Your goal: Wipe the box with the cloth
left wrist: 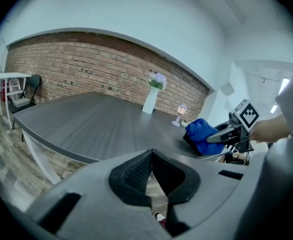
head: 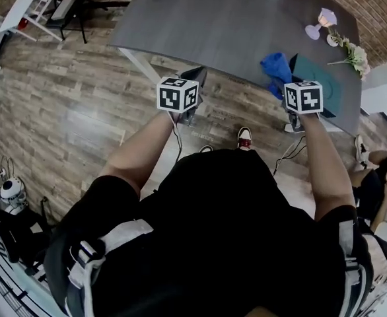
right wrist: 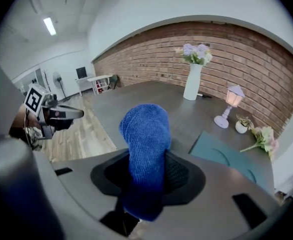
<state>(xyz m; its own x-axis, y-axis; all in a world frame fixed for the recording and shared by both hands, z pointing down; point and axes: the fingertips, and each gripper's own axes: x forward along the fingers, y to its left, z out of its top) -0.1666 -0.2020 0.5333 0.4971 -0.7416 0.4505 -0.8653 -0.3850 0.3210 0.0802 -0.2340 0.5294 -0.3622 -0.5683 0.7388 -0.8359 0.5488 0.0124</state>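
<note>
The cloth [right wrist: 144,129], blue and knitted, stands bunched between the jaws of the right tongs [right wrist: 146,156], which are clamped on its lower part; its rounded top rises above them. These tongs hang near the edge of the dark counter [head: 213,18], just beside the teal box [right wrist: 219,153] lying flat there. The left tongs [left wrist: 151,154] have their jaws closed together with nothing between them, and sit off the counter's edge above the wooden floor [head: 81,111]. A white vase [right wrist: 192,81] and a small lamp [right wrist: 226,106] stand farther back.
</note>
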